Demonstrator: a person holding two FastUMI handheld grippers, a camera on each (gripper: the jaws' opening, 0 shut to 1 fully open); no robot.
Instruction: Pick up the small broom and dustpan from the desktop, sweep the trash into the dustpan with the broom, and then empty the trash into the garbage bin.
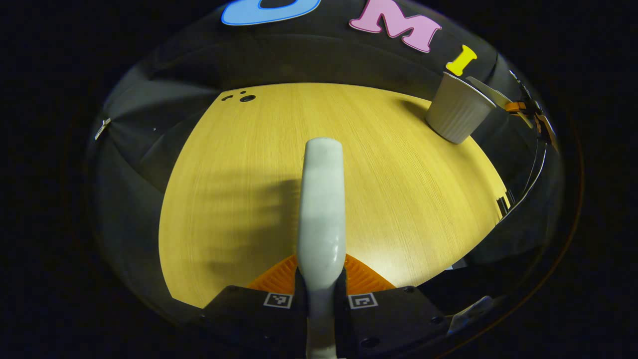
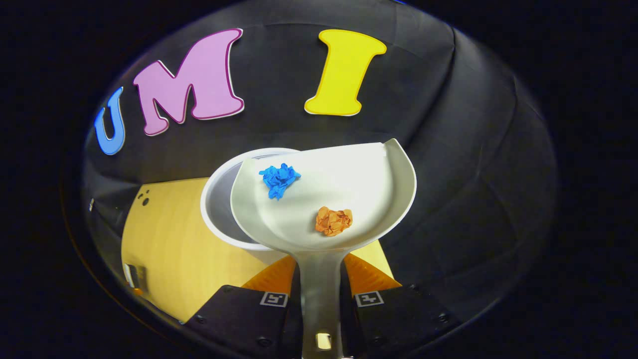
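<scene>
In the left gripper view my left gripper (image 1: pixel 321 279) has both fingers pressed against the pale, rounded plastic handle of the small broom (image 1: pixel 322 209), which runs straight forward from between them above the yellow wood-grain desktop (image 1: pixel 398 199); the bristle end is out of sight. Far off to the right of that view, the white ribbed garbage bin (image 1: pixel 457 110) stands upright near the desktop's back edge, with the thin edge of the dustpan and the other gripper (image 1: pixel 528 112) just beside its rim. In the right gripper view my right gripper (image 2: pixel 321 294) is clamped on the stem of the white plastic dustpan (image 2: pixel 349 179), both fingers squeezing it. The pan is held over the open mouth of the garbage bin (image 2: pixel 219 199), overlapping its rim on the right. A crumpled blue paper ball (image 2: pixel 279 179) lies near the pan's far lip, and a crumpled orange paper ball (image 2: pixel 334 221) sits closer to the handle.
</scene>
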